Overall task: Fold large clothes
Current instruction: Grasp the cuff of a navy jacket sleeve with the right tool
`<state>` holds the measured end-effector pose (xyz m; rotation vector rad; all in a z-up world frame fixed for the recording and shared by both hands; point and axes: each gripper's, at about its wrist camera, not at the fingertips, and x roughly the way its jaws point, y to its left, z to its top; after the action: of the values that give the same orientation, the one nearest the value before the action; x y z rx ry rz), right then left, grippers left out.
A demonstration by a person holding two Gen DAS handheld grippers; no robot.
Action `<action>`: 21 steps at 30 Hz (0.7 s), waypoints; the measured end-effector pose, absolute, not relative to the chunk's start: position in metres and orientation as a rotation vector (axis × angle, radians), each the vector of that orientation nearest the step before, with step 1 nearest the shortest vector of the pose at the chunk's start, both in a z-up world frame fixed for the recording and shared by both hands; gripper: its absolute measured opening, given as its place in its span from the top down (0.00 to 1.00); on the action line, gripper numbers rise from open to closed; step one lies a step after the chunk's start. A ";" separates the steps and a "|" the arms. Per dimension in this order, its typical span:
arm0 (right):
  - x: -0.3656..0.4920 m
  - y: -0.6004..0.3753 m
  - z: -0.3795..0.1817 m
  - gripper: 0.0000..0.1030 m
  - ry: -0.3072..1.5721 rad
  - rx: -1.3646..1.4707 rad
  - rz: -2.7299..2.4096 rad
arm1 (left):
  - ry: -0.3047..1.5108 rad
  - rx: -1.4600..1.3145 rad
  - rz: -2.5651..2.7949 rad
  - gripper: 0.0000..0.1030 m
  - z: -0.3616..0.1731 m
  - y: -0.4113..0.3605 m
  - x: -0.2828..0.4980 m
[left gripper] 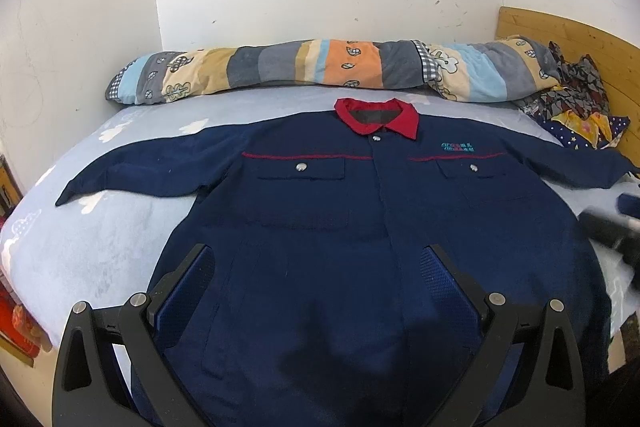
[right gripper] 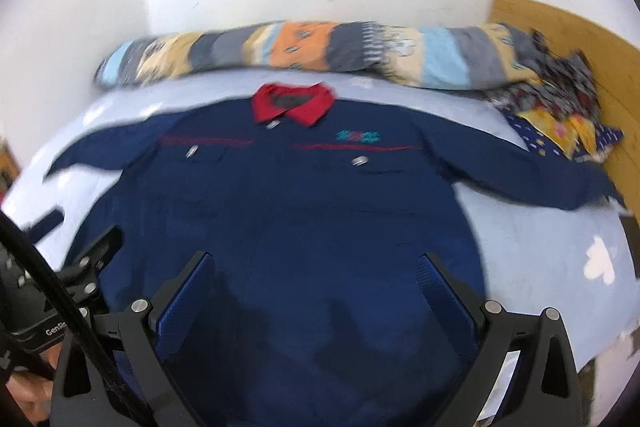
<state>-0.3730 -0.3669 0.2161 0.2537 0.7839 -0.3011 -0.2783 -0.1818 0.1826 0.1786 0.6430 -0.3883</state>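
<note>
A navy work jacket (left gripper: 320, 211) with a red collar (left gripper: 376, 119) lies flat, front up, on the bed with both sleeves spread out sideways. It also shows in the right wrist view (right gripper: 280, 211), blurred. My left gripper (left gripper: 318, 259) is open and empty, above the jacket's lower front. My right gripper (right gripper: 316, 263) is open and empty, also above the jacket's lower front. The right gripper shows as a dark blurred shape at the right edge of the left wrist view (left gripper: 616, 227). The left gripper shows at the lower left of the right wrist view (right gripper: 88, 263).
The bed has a light blue sheet (left gripper: 100, 235). A rolled patterned quilt (left gripper: 320, 67) lies along the white wall. A pile of patterned clothes (left gripper: 576, 107) sits at the far right by a wooden headboard (left gripper: 576, 35). A black cable (right gripper: 52, 283) crosses the right wrist view.
</note>
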 end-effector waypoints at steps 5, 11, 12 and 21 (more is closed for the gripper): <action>-0.404 -0.454 0.240 0.01 0.684 0.460 -0.394 | 0.618 0.265 -0.448 0.01 0.201 -0.217 -0.241; -0.453 -0.567 0.233 0.01 0.609 0.649 -0.470 | 0.648 0.266 -0.402 0.01 0.196 -0.233 -0.195; -0.463 -0.595 0.232 0.01 0.593 0.691 -0.501 | 0.661 0.245 -0.413 0.01 0.197 -0.234 -0.192; -0.543 -0.791 0.213 0.19 0.342 1.077 -0.702 | 0.620 0.311 -0.430 0.01 0.194 -0.260 -0.199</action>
<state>-0.5428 -0.7906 0.2125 1.0766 0.3421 -0.7015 -0.1994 -0.2603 0.1935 0.3105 0.6203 -0.4304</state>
